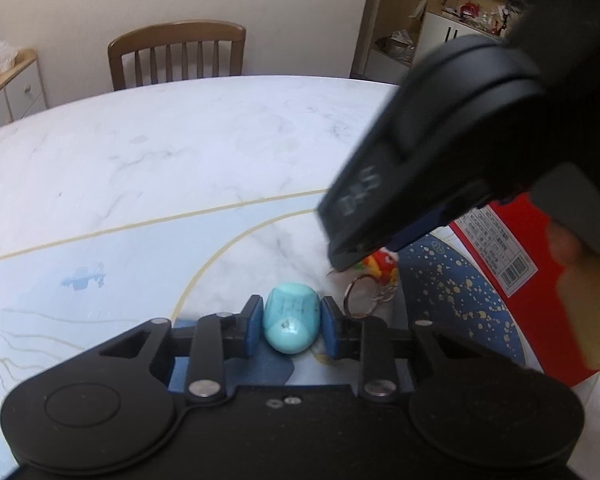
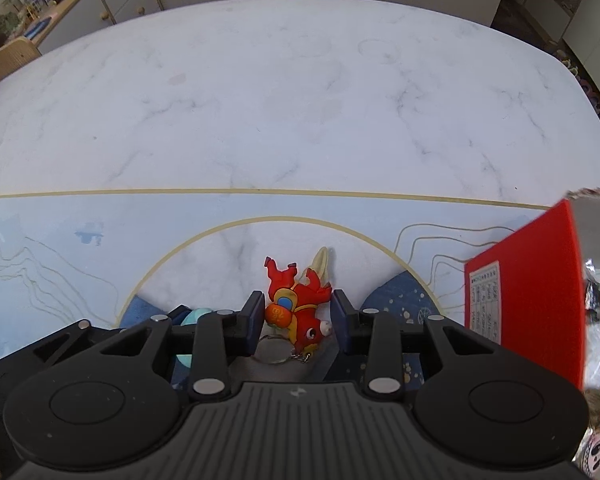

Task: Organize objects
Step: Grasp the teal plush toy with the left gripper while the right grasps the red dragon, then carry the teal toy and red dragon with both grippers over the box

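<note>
fingers of the left gripper [image 1: 291, 326] sit pressed against both sides of a turquoise egg-shaped toy [image 1: 291, 323], clamping it just above the mat [image 1: 100, 280], a pale blue printed sheet with gold lines on the marble table [image 1: 180, 140]. just to its right lies a metal key ring [image 1: 358, 296], and past that the right gripper [image 1: 340, 256] reaches in from the upper right, a bit blurred. seen from the right wrist, the right gripper [image 2: 298, 316] is spread wide, its blue pads either side of a red cartoon keychain figure [image 2: 300, 312] that lies on the table; the left pad looks to touch it, the right pad stands apart. a red box [image 2: 540, 292] stands near on the right. farther off, a wooden chair [image 1: 176, 54] waits at the table's far edge.
</note>
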`<state>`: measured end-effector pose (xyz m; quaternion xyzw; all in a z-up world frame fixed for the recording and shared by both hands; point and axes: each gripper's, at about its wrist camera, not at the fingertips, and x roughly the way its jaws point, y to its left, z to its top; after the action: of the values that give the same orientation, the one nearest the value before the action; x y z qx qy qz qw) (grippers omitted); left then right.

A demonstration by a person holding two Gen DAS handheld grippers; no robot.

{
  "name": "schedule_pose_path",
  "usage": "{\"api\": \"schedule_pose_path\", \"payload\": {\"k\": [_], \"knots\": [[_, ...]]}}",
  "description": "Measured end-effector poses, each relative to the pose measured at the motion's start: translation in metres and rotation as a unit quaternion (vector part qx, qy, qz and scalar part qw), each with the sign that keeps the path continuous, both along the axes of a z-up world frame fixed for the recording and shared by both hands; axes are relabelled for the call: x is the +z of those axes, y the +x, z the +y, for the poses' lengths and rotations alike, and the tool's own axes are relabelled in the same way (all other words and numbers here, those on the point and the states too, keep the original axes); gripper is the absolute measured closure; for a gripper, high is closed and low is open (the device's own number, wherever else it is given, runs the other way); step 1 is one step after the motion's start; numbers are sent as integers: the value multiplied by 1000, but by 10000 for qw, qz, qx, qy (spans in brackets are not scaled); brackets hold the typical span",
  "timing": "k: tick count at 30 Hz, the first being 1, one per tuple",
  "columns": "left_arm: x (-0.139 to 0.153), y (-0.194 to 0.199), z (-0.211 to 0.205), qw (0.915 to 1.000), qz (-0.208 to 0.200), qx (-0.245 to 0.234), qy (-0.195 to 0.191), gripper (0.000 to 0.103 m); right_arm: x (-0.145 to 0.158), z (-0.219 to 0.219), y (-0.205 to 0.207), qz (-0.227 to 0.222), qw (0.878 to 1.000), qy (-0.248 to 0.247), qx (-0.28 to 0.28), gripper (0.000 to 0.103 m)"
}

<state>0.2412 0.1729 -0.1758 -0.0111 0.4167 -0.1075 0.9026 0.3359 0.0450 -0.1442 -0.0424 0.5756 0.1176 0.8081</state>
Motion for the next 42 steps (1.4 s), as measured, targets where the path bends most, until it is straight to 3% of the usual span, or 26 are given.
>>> {"api": "schedule_pose_path", "payload": {"k": [5, 7, 20, 33, 42], "knots": [[6, -3, 11, 9999, 90, 42, -123, 74, 18, -6, -15, -54, 9998, 185, 27, 68], [7, 14, 19, 9996, 139, 3, -229, 74, 26, -9, -22, -69, 9997, 246, 40, 68], [43, -12, 19, 9962, 268, -239, -792, 74, 76, -40, -69, -262, 9987, 422, 109, 69], [101, -32, -6, 9968, -106, -541, -583, 74, 125, -87, -106, -636, 9960, 573, 260, 69], [128, -30, -40, 9965, -110, -648, -510, 74, 141, -138, -113, -842, 9938, 701, 168, 69]]}}
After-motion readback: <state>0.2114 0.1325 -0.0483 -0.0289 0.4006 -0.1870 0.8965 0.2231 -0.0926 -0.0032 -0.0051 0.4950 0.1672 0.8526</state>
